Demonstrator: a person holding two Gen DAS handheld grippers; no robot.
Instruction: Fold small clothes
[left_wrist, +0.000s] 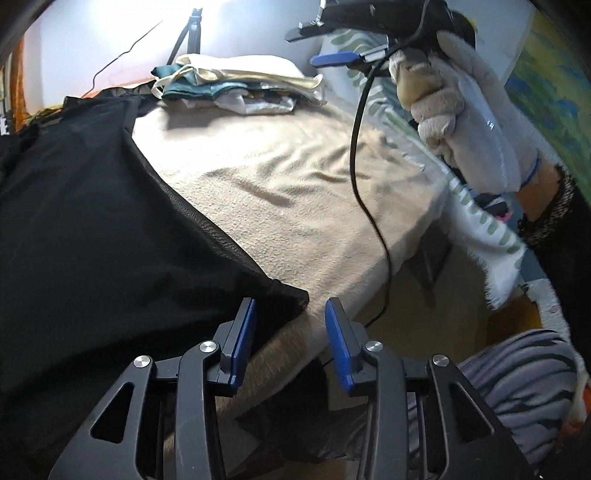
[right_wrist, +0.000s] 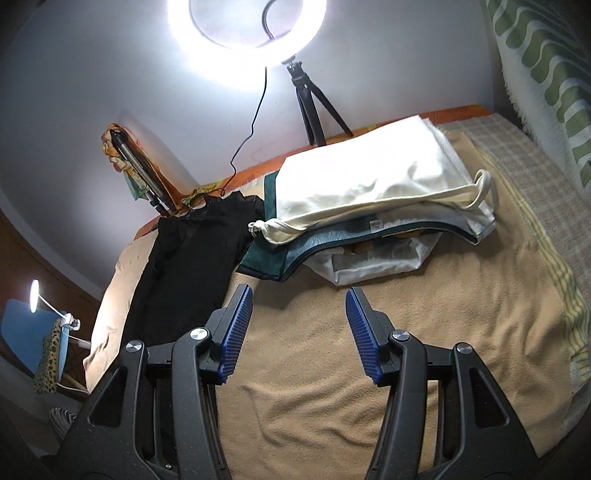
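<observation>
Left tongs (left_wrist: 290, 308) part open, empty, at black garment (left_wrist: 92, 221) corner; right tongs (right_wrist: 299, 299) open, empty, above bed (right_wrist: 406, 350).

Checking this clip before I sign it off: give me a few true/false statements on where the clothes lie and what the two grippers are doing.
1. The left gripper is clamped on the black garment. False: its jaws stand apart, the garment's corner lying just ahead of them, ungripped.
2. The right gripper holds nothing. True: only the beige blanket shows between its open jaws.
3. A white piece tops the stack of folded clothes. True.
4. The black garment lies on top of that stack. False: it is spread on the blanket beside the stack, at its left in the right wrist view.
5. The ring light is switched off. False: it glows brightly.
</observation>
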